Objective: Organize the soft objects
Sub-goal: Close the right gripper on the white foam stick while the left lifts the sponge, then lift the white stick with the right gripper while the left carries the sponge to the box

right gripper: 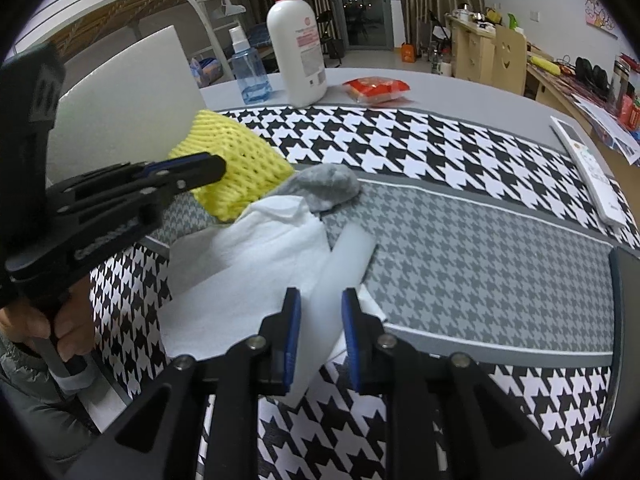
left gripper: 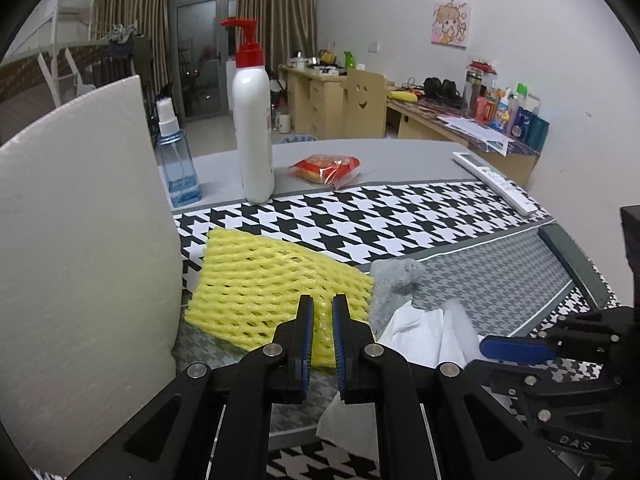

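A yellow foam net (left gripper: 264,280) lies on the houndstooth cloth (left gripper: 400,216); it also shows in the right wrist view (right gripper: 236,160). My left gripper (left gripper: 322,308) is shut on the net's near edge. A grey sock (left gripper: 394,276) lies beside it, also in the right view (right gripper: 328,184). A white tissue (right gripper: 248,264) and a white foam strip (right gripper: 340,276) lie in front. My right gripper (right gripper: 320,300) is closed around the strip's near end. The left gripper appears in the right view (right gripper: 200,168), and the right gripper in the left view (left gripper: 516,350).
A white board (left gripper: 80,240) stands at the left. A white pump bottle (left gripper: 254,120), a blue spray bottle (left gripper: 178,164), a red snack packet (left gripper: 326,166) and a white remote (left gripper: 496,182) sit at the back and right. A dark edge piece (right gripper: 624,320) lies far right.
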`<state>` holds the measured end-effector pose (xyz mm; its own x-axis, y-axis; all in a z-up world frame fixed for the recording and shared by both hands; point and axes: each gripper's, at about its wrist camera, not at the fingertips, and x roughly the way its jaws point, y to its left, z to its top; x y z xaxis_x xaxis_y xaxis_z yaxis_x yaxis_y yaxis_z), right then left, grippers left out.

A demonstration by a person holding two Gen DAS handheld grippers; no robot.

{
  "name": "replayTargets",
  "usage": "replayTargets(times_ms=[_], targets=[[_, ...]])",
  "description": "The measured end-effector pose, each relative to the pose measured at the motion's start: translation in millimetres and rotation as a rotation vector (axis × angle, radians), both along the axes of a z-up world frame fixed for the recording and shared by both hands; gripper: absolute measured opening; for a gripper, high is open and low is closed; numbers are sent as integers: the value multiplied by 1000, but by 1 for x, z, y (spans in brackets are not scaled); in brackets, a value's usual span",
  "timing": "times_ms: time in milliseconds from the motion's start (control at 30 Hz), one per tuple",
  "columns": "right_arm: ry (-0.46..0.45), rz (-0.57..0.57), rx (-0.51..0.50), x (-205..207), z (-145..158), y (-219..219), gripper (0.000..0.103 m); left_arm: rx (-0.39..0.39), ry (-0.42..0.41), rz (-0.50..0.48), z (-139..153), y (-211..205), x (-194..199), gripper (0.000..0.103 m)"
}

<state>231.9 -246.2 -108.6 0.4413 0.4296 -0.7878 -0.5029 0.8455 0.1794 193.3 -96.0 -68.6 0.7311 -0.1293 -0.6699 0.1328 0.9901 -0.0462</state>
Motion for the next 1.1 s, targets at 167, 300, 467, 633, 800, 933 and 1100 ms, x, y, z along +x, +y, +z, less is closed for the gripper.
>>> replayTargets(times_ms=[167, 300, 467, 633, 800, 933, 1100], targets=[[-3, -12, -6, -1, 1, 3, 21, 4, -41, -15, 8, -1, -11, 10], [-17, -26, 3, -4, 6, 2, 17, 8, -65, -28, 15, -2, -16, 10], [-63, -54, 36, -11, 22, -3, 16, 10, -87, -45, 22, 0, -21, 10], [-105, -83, 61, -13, 36, -9, 16, 12, -102, -64, 27, 0, -27, 10], [-125, -105, 69, -14, 41, -13, 15, 11, -117, -72, 32, 3, -35, 10], [-124, -113, 74, -19, 41, -17, 12, 15, -142, -73, 40, 6, -41, 10], [-65, -117, 50, -16, 27, -9, 12, 22, -162, -86, 43, 4, -45, 10]])
